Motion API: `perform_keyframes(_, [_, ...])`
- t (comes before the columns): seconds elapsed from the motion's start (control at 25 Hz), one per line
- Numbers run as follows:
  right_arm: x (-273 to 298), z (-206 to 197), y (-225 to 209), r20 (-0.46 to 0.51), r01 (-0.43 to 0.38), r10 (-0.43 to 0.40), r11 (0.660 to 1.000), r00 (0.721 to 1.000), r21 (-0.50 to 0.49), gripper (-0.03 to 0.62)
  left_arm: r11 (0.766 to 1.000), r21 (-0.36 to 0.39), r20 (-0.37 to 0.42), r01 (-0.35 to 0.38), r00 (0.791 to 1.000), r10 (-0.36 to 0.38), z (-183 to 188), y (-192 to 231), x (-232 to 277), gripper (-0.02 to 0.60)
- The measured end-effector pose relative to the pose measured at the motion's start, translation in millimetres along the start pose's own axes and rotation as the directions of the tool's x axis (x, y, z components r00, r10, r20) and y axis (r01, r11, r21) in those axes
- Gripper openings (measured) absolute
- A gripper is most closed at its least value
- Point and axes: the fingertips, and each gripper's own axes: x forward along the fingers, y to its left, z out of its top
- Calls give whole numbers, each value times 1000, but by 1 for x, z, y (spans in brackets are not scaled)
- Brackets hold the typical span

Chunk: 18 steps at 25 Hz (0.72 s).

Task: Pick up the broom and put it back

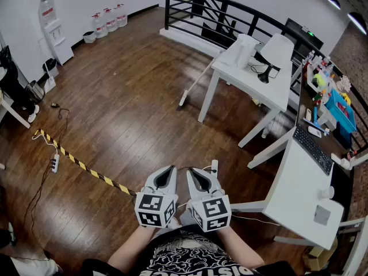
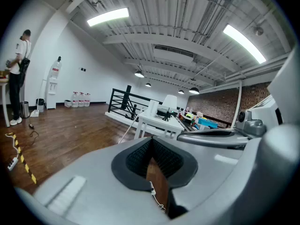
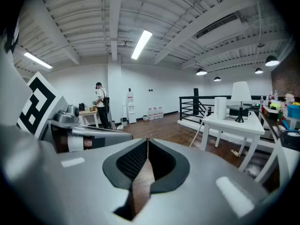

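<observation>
The broom (image 1: 197,81) leans with its thin white handle against the near corner of a white table (image 1: 270,91), its head on the wooden floor. It is far ahead of both grippers. The left gripper view shows the broom (image 2: 131,125) left of the table, and the right gripper view shows the broom (image 3: 198,128) in front of it. My left gripper (image 1: 171,168) and right gripper (image 1: 191,170) are held side by side close to my body, pointing slightly down. The left gripper (image 2: 152,139) is shut with nothing in it. The right gripper (image 3: 148,139) is shut and empty too.
A second white desk (image 1: 299,183) with a keyboard (image 1: 313,149) stands at the right. A black railing (image 1: 230,16) runs behind the tables. Yellow-black tape (image 1: 86,167) and a power strip (image 1: 55,164) lie on the floor at left. A person (image 2: 18,78) stands far off.
</observation>
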Motion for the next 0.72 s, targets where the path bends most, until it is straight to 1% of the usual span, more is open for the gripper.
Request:
perform_keyframes(0.2, [33, 6, -8, 9, -16, 15, 1000, 1000, 21, 0, 1000, 12, -11, 2, 1000, -2, 7, 16, 20, 6])
perform_keyframes(0.36, [62, 10, -23, 13, -26, 25, 999, 1000, 37, 0, 1000, 15, -19, -10, 1000, 10, 14, 33, 45, 6])
perform_keyframes(0.56, [110, 24, -59, 28, -34, 32, 998, 999, 54, 0, 999, 45, -19, -22, 1000, 23, 34, 54, 96, 6])
perform_keyframes(0.72, [148, 47, -92, 38, -40, 38, 998, 999, 51, 0, 999, 45, -24, -26, 999, 27, 58, 69, 142, 6])
